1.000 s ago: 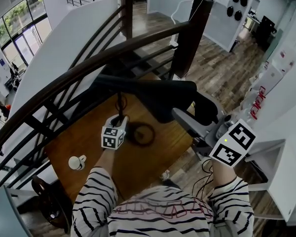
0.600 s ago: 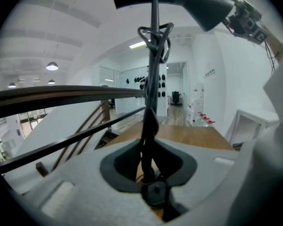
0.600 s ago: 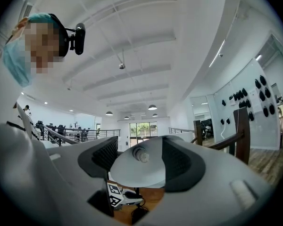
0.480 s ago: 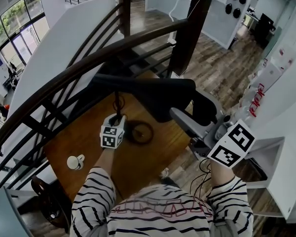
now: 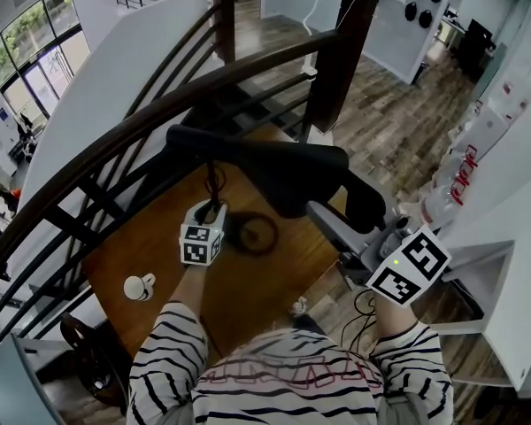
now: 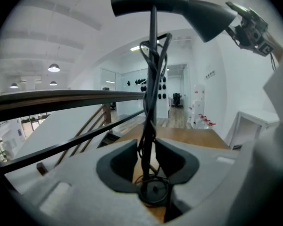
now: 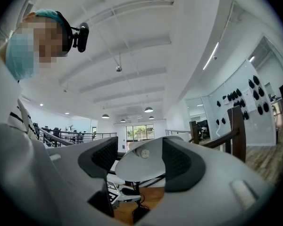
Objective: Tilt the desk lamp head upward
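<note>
So, one black desk lamp point(image 5: 248, 153) here, standing on a brown wooden tabletop point(image 5: 150, 246) on its flat round base point(image 5: 257, 235). I'll use that base as the anchor for everything else.

The thin cable-wrapped pole point(image 6: 152, 79) rises straight up from the base. The wide cone-shaped lamp head point(image 6: 210, 18) hangs off the top bar, out to the right of the base and well above it.

The left gripper point(image 5: 214, 211) is just left of the base, low on the pole. Its fingers point(image 6: 120, 166) are opening, so the pole is between them but with a sliver of gap each side, and they're not squeezing it.

The right gripper point(image 7: 140, 159) is up right of the base. Its fingers point(image 7: 179, 166) look closed on the rim of the lamp head, with the white underside and bulb sitting right between them.

Progress-wise, my read is the tilt is underway or close to finished. The head is firmly in hand, and the bracing hold on the pole is letting go. I can't really judge the head's final angle from here. What's probably left is letting go of the head and backing both grippers away.

Count:
- one lamp
- two grippers
- one small white mug point(image 5: 139, 288), left of the base and nearer the person
</note>
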A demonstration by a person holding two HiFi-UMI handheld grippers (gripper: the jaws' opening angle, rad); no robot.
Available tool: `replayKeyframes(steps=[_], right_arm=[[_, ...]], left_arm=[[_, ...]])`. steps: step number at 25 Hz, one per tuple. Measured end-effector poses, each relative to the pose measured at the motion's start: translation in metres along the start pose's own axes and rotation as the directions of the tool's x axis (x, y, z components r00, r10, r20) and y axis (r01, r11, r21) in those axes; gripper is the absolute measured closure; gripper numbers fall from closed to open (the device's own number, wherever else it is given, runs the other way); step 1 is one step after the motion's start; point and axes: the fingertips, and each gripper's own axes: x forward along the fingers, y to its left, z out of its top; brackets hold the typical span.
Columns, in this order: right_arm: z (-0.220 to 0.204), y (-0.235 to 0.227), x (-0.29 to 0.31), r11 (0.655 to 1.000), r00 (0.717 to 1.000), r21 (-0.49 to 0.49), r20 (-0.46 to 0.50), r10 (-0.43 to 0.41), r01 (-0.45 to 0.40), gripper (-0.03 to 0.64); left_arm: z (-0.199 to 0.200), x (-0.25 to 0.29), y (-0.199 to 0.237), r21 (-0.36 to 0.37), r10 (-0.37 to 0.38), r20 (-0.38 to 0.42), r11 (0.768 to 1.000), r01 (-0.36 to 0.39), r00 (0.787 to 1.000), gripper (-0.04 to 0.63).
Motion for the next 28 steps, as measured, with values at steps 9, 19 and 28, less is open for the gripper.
replayKeyframes(steps=[9,19,28], right_arm=[[-0.012,0.008,-0.014,0.999,0.999,0.022,0.035,-0.038,0.037,0.324],[-0.063,0.035,-0.028,0.995,0.997,0.067,0.005,-0.076,0.076,0.324],[-0.127,0.062,-0.013,0.982,0.996,0.169,-0.03,-0.08,0.084,0.365]], left_arm=[[0.018,-0.035,-0.01,0.043,-0.035,0.079,0.999,0.032,0.996,0.482],[0.037,-0.091,-0.043,0.097,-0.09,0.202,0.993,0.072,0.975,0.488],[0.025,-0.151,-0.061,0.13,-0.141,0.198,0.985,0.117,0.97,0.515]])
